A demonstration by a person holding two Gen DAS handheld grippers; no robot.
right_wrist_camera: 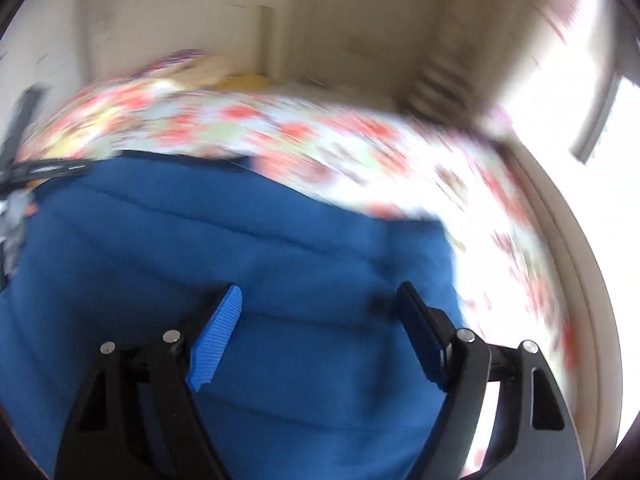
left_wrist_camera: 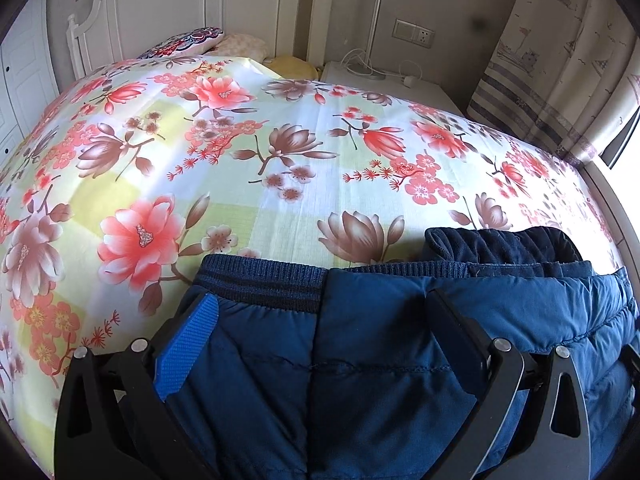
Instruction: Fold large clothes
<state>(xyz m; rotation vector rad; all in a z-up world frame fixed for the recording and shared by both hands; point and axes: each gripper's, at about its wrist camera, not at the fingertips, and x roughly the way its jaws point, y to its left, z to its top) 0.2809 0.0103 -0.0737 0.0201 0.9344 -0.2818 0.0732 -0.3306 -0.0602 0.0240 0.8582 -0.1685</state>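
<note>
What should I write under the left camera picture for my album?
Left gripper open over a blue puffy jacket on a flowery bedspread.

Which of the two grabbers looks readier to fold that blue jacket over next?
Probably the left gripper: its open fingers straddle the jacket near the ribbed hem. The right gripper is open above plain fabric, mid-motion.

Black tool [left_wrist_camera: 320,320] frames, ribbed blue pads [right_wrist_camera: 216,340]

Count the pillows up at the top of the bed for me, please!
3. The patterned pillow lies on the left, the pale cream pillow beside it, and the yellow pillow on the right, near the white nightstand. More may hide behind the floral bedspread.
</note>
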